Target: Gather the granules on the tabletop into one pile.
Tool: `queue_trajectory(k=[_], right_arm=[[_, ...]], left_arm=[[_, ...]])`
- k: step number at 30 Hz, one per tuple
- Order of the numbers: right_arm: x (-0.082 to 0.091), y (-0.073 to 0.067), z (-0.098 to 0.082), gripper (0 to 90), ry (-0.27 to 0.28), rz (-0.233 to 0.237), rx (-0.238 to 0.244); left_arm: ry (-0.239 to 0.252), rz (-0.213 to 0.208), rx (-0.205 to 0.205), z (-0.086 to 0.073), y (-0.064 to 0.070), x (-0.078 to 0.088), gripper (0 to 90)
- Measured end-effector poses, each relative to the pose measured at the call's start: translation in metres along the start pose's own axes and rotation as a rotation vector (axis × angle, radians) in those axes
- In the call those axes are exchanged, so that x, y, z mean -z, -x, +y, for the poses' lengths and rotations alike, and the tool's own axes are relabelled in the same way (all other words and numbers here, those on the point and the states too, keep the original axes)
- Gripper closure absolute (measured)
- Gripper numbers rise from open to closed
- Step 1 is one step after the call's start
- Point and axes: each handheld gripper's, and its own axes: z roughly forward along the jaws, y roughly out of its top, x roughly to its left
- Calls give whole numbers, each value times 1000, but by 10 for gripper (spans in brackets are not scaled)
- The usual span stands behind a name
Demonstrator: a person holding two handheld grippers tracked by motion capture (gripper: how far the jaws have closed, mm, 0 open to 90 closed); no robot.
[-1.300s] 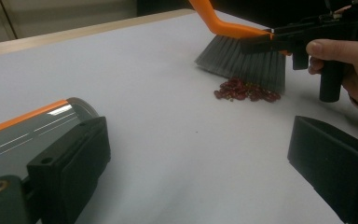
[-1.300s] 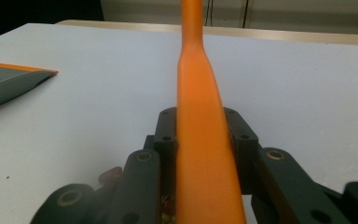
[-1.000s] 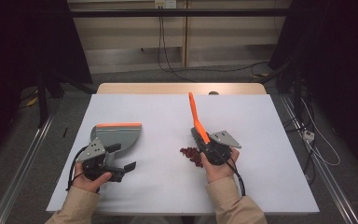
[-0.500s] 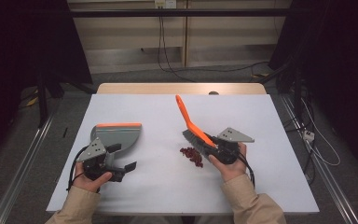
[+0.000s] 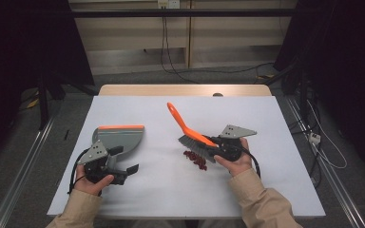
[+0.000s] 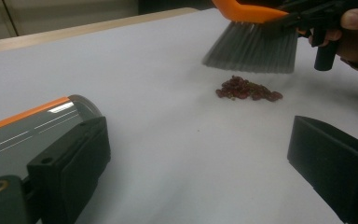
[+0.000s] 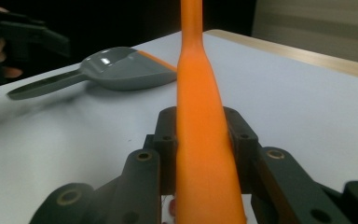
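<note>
1 pile of crumbs [image 5: 196,159] lies just under my brush [image 5: 193,137], pinched in the right gripper [image 5: 221,151], dustpan [image 5: 119,137] well left by the spread left gripper [image 5: 123,168].

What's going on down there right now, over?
Right gripper clamped on brush. Left gripper open beside dustpan. Red crumbs under bristles, path to dustpan clear.

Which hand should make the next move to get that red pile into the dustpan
Right, probably. The right gripper is shut on the orange brush, whose bristles hang just above the red crumbs. The left gripper, jaws open, sits beside the dustpan, apart from the pile.
</note>
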Motion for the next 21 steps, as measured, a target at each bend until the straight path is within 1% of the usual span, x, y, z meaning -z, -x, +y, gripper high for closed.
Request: queue_trajectory(k=[1,5,9,12,14,16,18,19,20,21], right_arm=[[0,-2,0,712,-9,27,14],[0,-10,-2,712,-18,100,21],[-2,-16,-5,712,-26,155,18],[-6,-17,-9,712,-25,202,1],[-10,-15,-14,712,-43,223,6],[-13,-9,-20,712,-67,251,5],[-16,-6,-23,713,-89,253,32],[-17,-4,-23,712,-84,254,42],[-18,-2,-23,712,-74,251,42],[-19,1,-23,713,-69,257,44]], left_arm=[[-1,4,-1,0,0,0,56],[-1,4,0,0,0,0,56],[-4,5,-1,0,0,0,56],[-6,4,0,0,0,-1,56],[-3,5,-5,0,-1,0,56],[-2,6,1,0,-1,0,56],[-1,7,5,-1,-2,0,56],[-5,10,-5,-1,-3,0,56],[-6,6,5,-1,-3,0,56],[-8,10,6,-1,-3,0,56]])
